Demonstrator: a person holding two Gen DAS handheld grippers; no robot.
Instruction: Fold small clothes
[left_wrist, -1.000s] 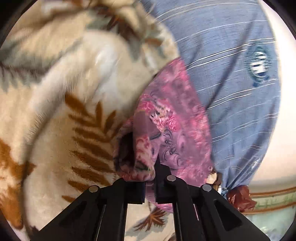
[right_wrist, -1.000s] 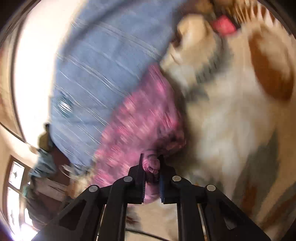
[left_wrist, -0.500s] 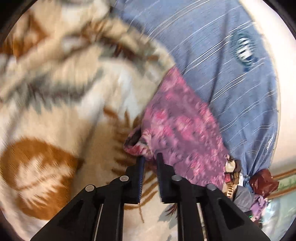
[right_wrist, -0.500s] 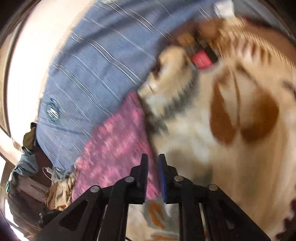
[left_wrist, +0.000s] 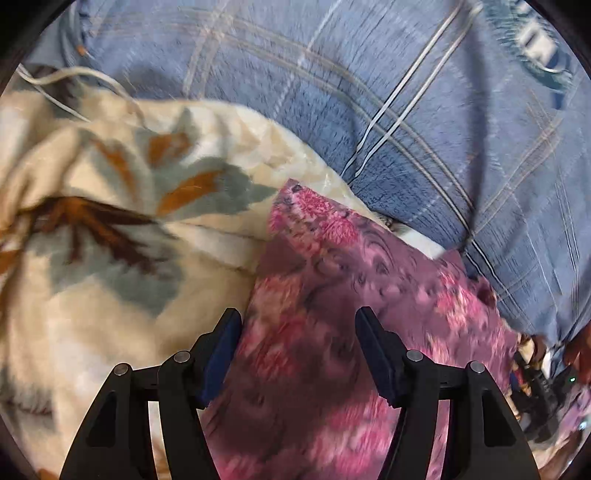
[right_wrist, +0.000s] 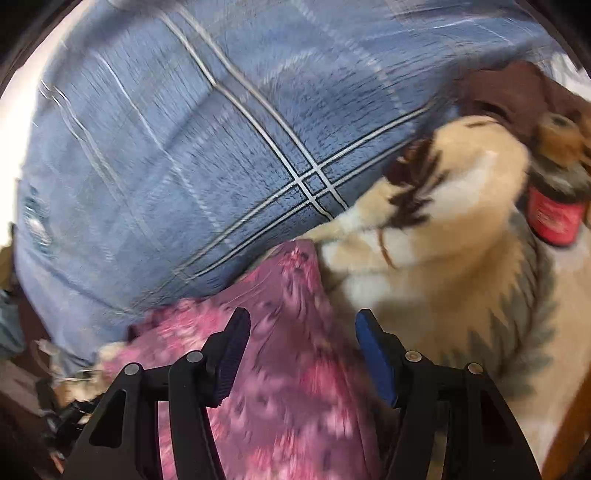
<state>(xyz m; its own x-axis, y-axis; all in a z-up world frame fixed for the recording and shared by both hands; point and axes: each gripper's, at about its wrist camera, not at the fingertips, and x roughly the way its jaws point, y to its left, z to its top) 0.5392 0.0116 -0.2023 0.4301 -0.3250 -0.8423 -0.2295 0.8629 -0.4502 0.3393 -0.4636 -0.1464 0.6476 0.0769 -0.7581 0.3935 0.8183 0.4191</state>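
A pink and purple floral garment (left_wrist: 332, 295) lies spread on the cream leaf-patterned blanket (left_wrist: 92, 240), its far corner pointing at the blue plaid bedding (left_wrist: 332, 92). My left gripper (left_wrist: 297, 332) hovers over the garment with its jaws opening; the cloth shows between them but the pads do not press it. In the right wrist view the same garment (right_wrist: 295, 350) lies below my right gripper (right_wrist: 301, 336), whose jaws are also opening and grip nothing. That view is blurred by motion.
The blue plaid bedding (right_wrist: 184, 166) fills the far side. A white cord (left_wrist: 74, 81) lies along the blanket's upper edge. A red-labelled jar (right_wrist: 554, 218) and brown cloth (right_wrist: 517, 92) sit at right. Cluttered small items (left_wrist: 535, 369) lie at the garment's right end.
Both grippers let go of the floral garment and their jaws spread wide. Both moved across over the now flat cloth, toward the blue bedding.
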